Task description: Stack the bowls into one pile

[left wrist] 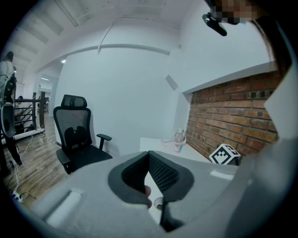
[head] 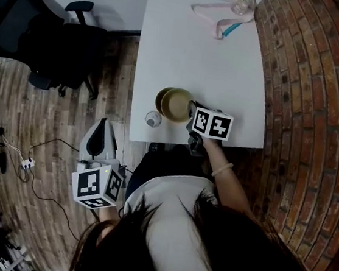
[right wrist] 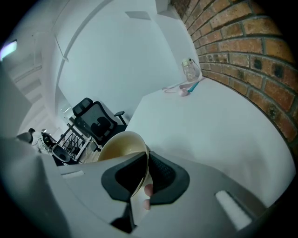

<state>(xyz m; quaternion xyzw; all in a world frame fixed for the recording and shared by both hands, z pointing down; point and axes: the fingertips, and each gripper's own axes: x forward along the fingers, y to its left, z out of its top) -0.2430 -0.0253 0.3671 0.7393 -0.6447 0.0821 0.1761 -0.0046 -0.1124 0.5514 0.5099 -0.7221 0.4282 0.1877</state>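
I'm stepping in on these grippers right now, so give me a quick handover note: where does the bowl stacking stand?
Right gripper: shut on the rim of the tan round bowl.
Left gripper: shut, empty, held off the white table on its left side.
Bowls: the tan bowl overlaps a second, darker bowl near the table's front edge.
Done: the two bowls look nested.
Left: check that the tan bowl is seated, then release.

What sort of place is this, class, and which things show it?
Probably an office or studio workroom: a black swivel chair stands on the wooden floor near a white table, which sits against a brick wall.
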